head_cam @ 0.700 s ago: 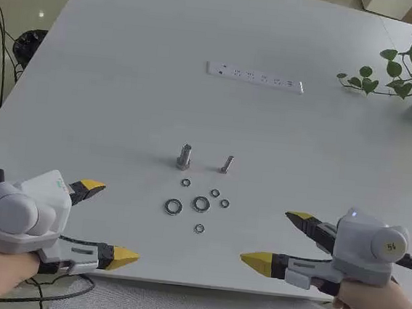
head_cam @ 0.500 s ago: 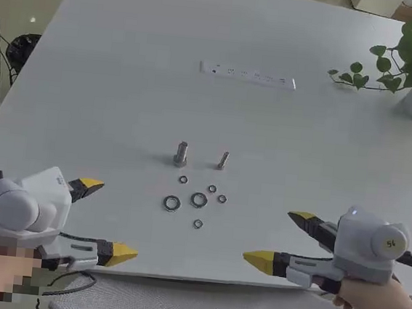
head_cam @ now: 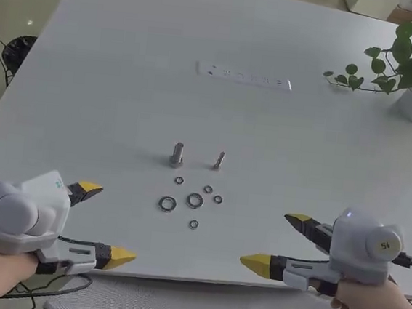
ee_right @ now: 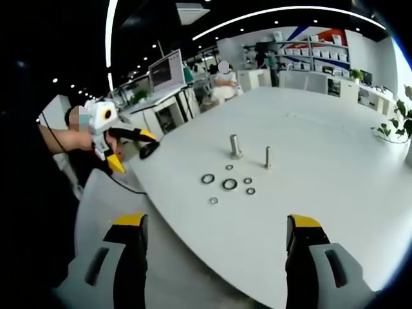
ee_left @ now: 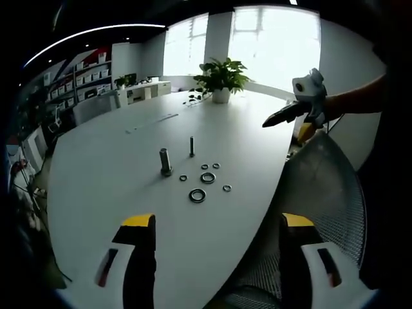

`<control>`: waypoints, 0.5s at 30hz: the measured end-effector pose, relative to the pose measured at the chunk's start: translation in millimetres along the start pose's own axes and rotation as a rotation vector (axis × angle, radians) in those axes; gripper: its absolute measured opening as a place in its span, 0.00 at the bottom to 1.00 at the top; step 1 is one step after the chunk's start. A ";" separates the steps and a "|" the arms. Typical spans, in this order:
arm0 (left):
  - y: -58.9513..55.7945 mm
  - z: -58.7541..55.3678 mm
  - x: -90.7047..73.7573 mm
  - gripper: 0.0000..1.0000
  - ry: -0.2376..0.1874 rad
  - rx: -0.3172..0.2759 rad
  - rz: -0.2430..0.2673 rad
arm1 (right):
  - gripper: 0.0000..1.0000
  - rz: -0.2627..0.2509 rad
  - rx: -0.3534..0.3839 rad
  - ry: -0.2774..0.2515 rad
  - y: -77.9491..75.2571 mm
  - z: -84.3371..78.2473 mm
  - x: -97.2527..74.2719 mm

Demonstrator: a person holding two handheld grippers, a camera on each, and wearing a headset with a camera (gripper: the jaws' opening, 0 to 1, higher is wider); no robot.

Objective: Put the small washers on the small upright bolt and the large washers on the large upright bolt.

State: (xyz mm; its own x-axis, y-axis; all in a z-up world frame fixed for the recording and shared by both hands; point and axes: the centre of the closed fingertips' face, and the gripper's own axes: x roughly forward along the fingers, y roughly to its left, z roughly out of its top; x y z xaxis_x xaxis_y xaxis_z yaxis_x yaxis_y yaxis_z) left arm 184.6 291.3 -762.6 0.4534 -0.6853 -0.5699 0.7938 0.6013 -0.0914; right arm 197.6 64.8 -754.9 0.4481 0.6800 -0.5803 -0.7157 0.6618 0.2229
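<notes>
Two gaping tools (head_cam: 112,221) (head_cam: 269,239) at table (head_cam: 181,258) edge

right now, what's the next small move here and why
Probably reach the right gripper forward to the nearest small washer, which lies loose closest to the person. That gripper and the left gripper are both open and empty. The small bolt stands on the right gripper's side, and both it and the large bolt look bare.
</notes>
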 end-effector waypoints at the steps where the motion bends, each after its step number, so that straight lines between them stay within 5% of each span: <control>1: -0.3 -0.3 1.0 0.77 0.001 0.004 -0.002 | 0.90 -0.006 -0.007 0.004 -1.0 0.2 -1.0; 7: -0.5 -1.1 5.0 0.78 0.010 0.000 -0.004 | 0.94 -0.020 -0.031 0.014 -9.2 4.3 1.2; 15: -3.3 4.3 7.7 0.82 -0.002 -0.039 -0.008 | 0.88 0.035 -0.121 0.102 -15.7 15.1 16.6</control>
State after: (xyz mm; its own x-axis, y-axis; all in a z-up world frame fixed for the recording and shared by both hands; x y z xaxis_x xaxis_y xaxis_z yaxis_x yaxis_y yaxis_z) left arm 187.2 282.3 -763.2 0.4481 -0.6904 -0.5679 0.7806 0.6118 -0.1279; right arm 224.3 70.5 -756.2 0.3688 0.6625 -0.6520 -0.7920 0.5911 0.1526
